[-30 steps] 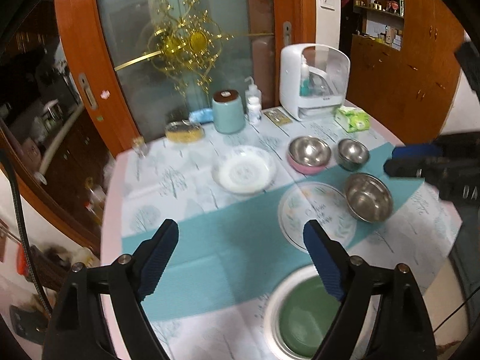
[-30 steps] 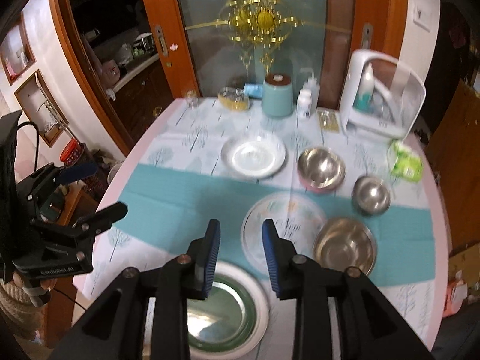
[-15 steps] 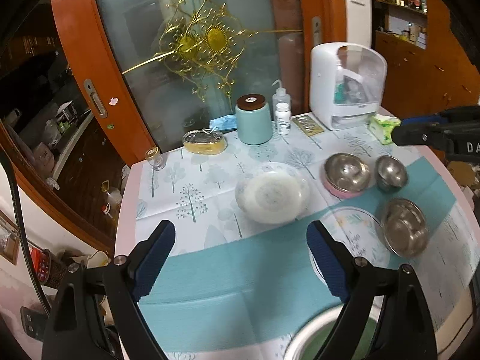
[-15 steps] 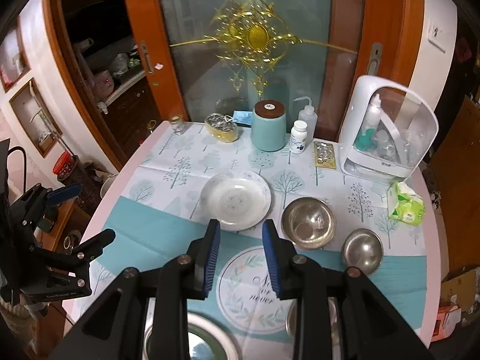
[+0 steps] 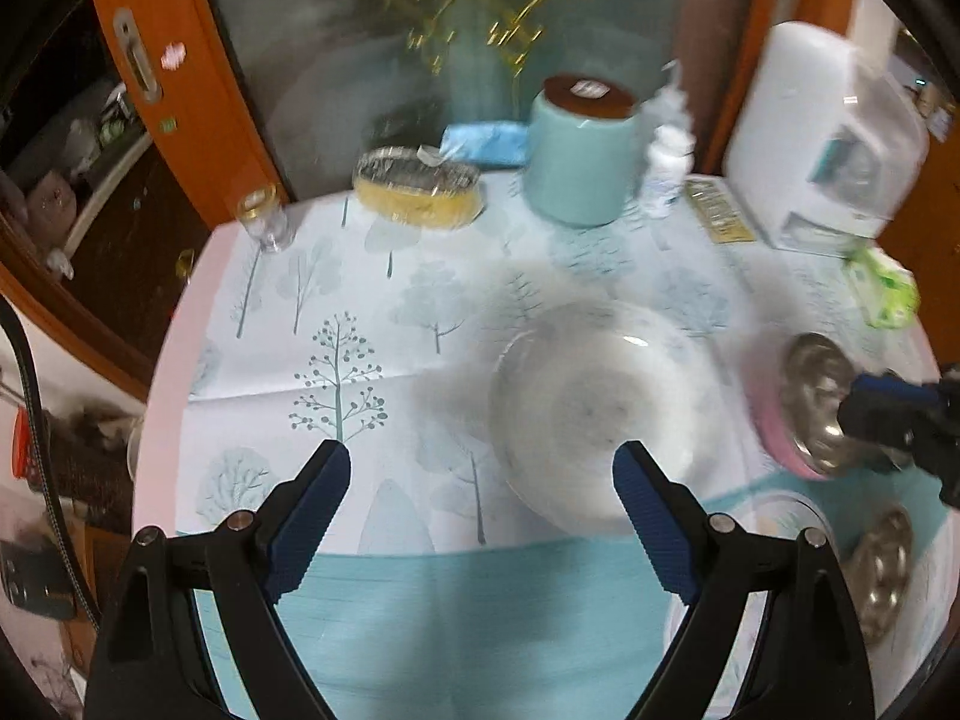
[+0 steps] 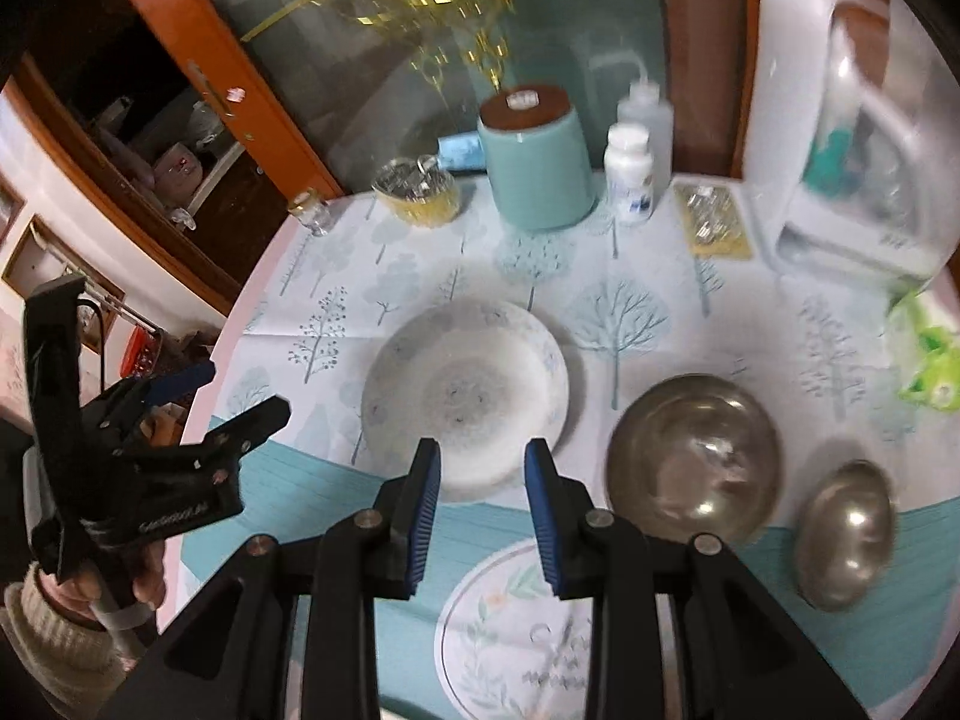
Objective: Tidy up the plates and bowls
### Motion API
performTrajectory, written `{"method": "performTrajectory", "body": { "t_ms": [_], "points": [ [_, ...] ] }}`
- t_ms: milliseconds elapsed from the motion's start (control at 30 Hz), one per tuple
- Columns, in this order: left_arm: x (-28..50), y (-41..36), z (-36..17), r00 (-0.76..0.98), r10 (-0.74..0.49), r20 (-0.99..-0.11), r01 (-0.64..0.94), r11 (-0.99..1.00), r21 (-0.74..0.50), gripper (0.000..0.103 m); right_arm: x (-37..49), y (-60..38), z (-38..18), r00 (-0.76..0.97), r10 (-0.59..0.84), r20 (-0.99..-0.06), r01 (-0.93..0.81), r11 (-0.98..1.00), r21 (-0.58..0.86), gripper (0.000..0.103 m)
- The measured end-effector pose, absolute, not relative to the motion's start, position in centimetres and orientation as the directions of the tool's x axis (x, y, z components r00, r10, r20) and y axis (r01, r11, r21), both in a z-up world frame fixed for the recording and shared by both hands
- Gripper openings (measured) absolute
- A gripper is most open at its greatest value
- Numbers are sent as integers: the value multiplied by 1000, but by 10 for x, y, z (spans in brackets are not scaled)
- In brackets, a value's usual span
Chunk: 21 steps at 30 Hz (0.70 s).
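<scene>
A white deep plate (image 6: 465, 396) sits mid-table; it also shows blurred in the left wrist view (image 5: 600, 408). A steel bowl in a pink bowl (image 6: 693, 459) and a smaller steel bowl (image 6: 846, 531) lie to its right. A flat floral plate (image 6: 516, 630) lies nearer. My right gripper (image 6: 482, 480) hovers just short of the white plate's near rim, jaws a little apart and empty. My left gripper (image 5: 480, 492) is wide open and empty, left of and short of the white plate.
At the table's back stand a teal canister (image 6: 537, 162), a white pill bottle (image 6: 629, 180), a squeeze bottle (image 6: 645, 120), a yellow-filled dish (image 6: 417, 192), a small glass jar (image 6: 309, 213) and a white appliance (image 6: 840, 138). A green tissue pack (image 6: 927, 354) lies right.
Both grippers have moved forward over the table toward the white deep plate. The green plate at the near edge has dropped out of view. Jaw openings look unchanged.
</scene>
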<state>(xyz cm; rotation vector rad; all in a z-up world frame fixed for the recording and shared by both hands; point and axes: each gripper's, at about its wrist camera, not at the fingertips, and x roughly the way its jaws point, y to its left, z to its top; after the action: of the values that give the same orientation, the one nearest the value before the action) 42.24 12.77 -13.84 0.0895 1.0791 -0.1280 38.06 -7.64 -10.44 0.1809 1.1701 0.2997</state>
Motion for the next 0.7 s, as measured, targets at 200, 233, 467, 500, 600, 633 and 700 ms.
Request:
{"method": "performTrajectory", "body": {
  "t_ms": [200, 233, 467, 500, 600, 633, 700],
  "points": [
    [455, 130, -187, 380, -79, -922, 101, 994, -43, 88, 419, -82, -155, 300, 352, -886, -76, 935, 346, 29],
    [458, 130, -194, 366, -84, -927, 95, 994, -53, 88, 425, -83, -162, 292, 354, -889, -65, 934, 351, 29],
    [478, 132, -226, 307, -114, -945, 55, 993, -101, 86, 452, -84, -192, 248, 330, -911, -38, 943, 331, 29],
    [481, 133, -229, 299, -125, -946, 52, 992, -114, 84, 455, -85, -196, 240, 327, -914, -34, 944, 329, 29],
    [487, 132, -236, 269, -161, -950, 50, 987, -153, 79, 461, -86, -208, 211, 303, -929, -27, 952, 305, 29],
    [488, 132, -240, 256, -175, -951, 52, 985, -167, 77, 463, -86, -213, 199, 304, -932, -30, 952, 304, 29],
    [490, 130, -245, 237, -196, -952, 53, 981, -189, 68, 465, -85, -217, 194, 304, -933, -42, 953, 302, 26]
  ]
}}
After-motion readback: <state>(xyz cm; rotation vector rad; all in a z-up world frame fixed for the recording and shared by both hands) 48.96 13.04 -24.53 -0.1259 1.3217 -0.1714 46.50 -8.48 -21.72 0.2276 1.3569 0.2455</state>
